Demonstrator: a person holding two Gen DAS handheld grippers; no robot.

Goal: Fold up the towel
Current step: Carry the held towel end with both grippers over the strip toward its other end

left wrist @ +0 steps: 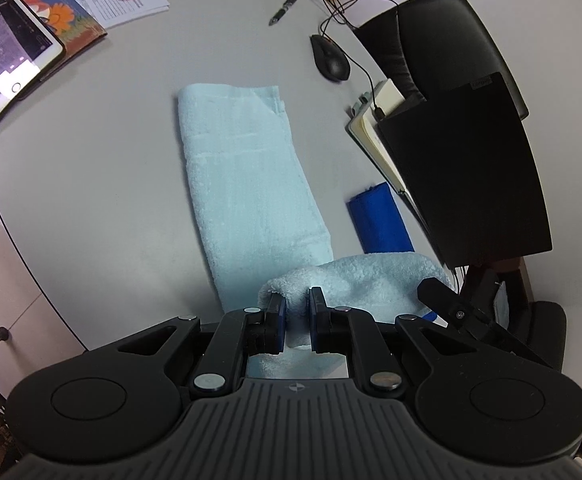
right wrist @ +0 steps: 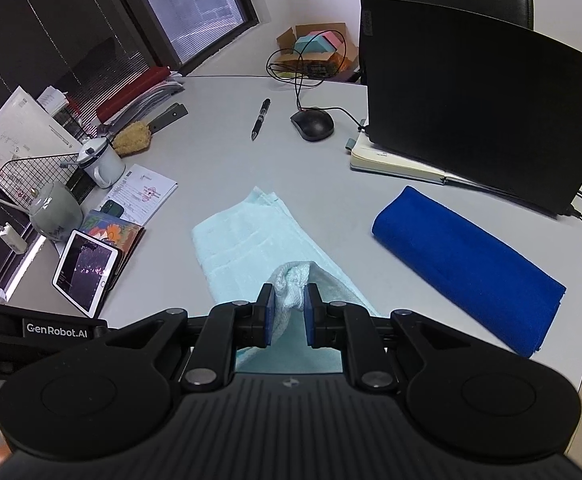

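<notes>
A light blue towel [left wrist: 247,184] lies as a long folded strip on the grey table [left wrist: 131,152]. Its near end is lifted and bunched. My left gripper [left wrist: 295,304] is shut on one corner of that near end. My right gripper [right wrist: 289,300] is shut on the other corner, and the towel [right wrist: 251,236] runs away from it toward the table's middle. The tip of the right gripper shows in the left wrist view [left wrist: 439,292], just right of the lifted edge.
A folded dark blue towel [right wrist: 467,264] lies to the right, beside a black laptop [right wrist: 475,100] on a notebook [right wrist: 391,160]. A mouse [right wrist: 313,124] and pen [right wrist: 261,118] lie beyond. A tablet [right wrist: 87,272], papers, mug [right wrist: 103,164] and pot stand at the left.
</notes>
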